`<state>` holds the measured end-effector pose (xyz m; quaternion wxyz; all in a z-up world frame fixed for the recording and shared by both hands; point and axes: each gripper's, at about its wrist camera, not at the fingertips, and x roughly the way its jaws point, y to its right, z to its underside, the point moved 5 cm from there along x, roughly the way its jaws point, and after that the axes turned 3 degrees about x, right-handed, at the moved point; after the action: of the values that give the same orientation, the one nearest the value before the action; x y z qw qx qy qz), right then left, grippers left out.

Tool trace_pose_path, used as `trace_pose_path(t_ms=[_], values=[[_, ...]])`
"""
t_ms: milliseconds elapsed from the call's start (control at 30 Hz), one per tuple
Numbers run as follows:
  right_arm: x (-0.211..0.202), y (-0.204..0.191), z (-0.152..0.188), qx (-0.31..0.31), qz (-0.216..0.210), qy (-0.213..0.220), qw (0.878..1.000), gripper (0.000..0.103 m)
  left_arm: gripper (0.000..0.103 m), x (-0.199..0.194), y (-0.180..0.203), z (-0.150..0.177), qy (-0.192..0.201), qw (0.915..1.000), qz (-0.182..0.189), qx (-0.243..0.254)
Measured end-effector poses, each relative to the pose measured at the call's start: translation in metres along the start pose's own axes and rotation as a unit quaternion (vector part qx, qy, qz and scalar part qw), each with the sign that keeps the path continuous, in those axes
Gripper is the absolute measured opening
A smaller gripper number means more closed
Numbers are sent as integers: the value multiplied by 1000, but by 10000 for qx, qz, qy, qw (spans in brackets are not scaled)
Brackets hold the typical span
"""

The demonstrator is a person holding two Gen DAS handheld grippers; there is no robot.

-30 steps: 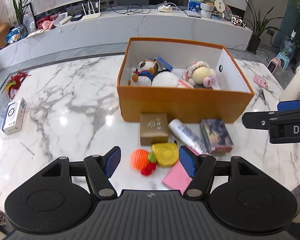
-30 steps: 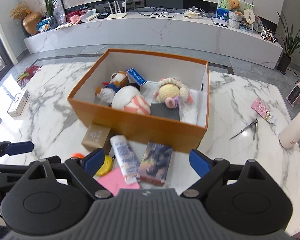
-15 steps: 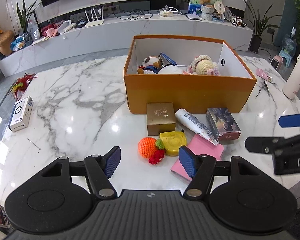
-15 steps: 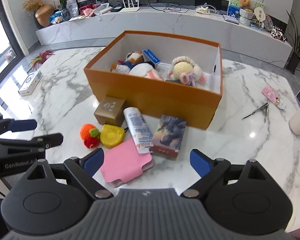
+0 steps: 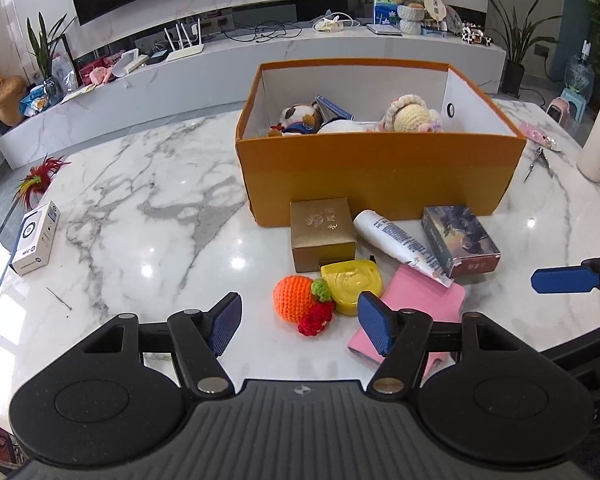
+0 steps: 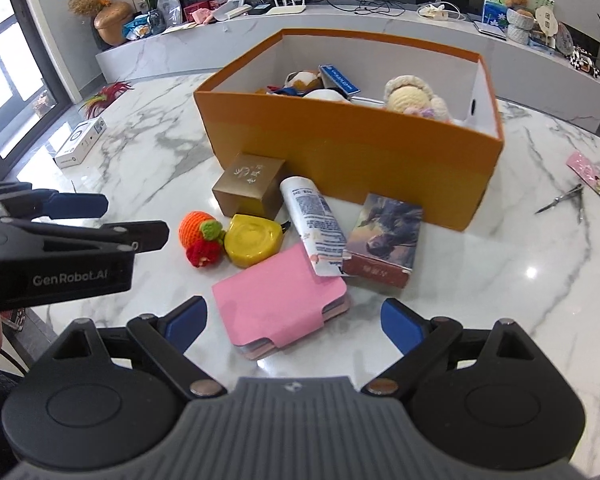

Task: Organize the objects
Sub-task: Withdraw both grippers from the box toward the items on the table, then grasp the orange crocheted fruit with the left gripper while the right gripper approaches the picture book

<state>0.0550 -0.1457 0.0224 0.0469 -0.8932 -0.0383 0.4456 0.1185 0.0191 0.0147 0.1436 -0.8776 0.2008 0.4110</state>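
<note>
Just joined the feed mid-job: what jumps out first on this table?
The big orange box at the middle of the marble table, soft toys already inside. Against its near wall lies a bright cluster: crocheted orange fruit, yellow case, pink wallet. Both grippers, left gripper and right gripper, hang open above them.

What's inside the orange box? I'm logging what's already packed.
In the orange box: a cream crochet doll, a brown-white plush, a blue packet and something white. The front wall hides anything lower.
</note>
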Motion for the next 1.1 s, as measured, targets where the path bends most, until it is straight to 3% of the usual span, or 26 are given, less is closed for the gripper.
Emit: trace_pose_path(t_ms=[300,600,900,1100], values=[[26,12,14,10,-153,188,9997,94,76,18,-14,3,-47,9999,-149,-57],[26,10,24,-416,-276,176,9986,97,76,34,-44,7,-115,9990,-166,-389],[29,29,19,-21,-296,234,9993,98,76,68,-39,10,-332,9931,478,-1017],[33,31,17,-15,-352,231,9991,98,76,83,-36,6,-421,9882,538,-1369]])
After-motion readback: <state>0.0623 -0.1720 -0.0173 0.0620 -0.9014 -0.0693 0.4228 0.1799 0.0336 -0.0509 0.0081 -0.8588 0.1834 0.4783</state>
